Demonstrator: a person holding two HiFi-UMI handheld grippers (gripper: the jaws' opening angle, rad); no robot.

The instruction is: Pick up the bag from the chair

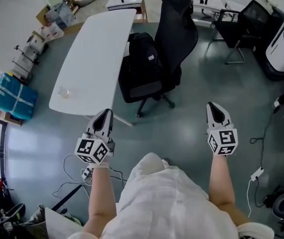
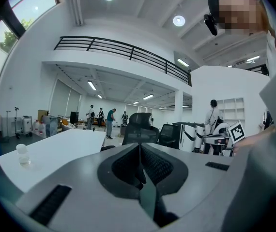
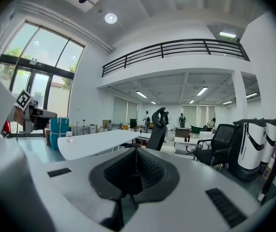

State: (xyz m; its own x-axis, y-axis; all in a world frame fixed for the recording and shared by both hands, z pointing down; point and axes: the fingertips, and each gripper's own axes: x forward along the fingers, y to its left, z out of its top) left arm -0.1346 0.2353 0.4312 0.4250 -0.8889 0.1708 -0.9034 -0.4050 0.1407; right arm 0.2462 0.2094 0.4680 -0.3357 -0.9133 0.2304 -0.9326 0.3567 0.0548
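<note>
- The person's white top point(image 1: 167, 198) fills the bottom middle of the head view
- Just above it, the left gripper point(image 1: 105, 114) is at the lower left; its jaws are closed with nothing in them; the right gripper point(image 1: 214, 107) at the lower right is closed and empty too
- Higher up, in the upper middle, the black bag point(image 1: 143, 54) sits on the black chair point(image 1: 179, 29), well apart from both grippers
- A long white table point(image 1: 97, 44) stands just left of the chair

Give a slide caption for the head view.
Both shut, the left gripper and right gripper face the bag on the chair.
</note>
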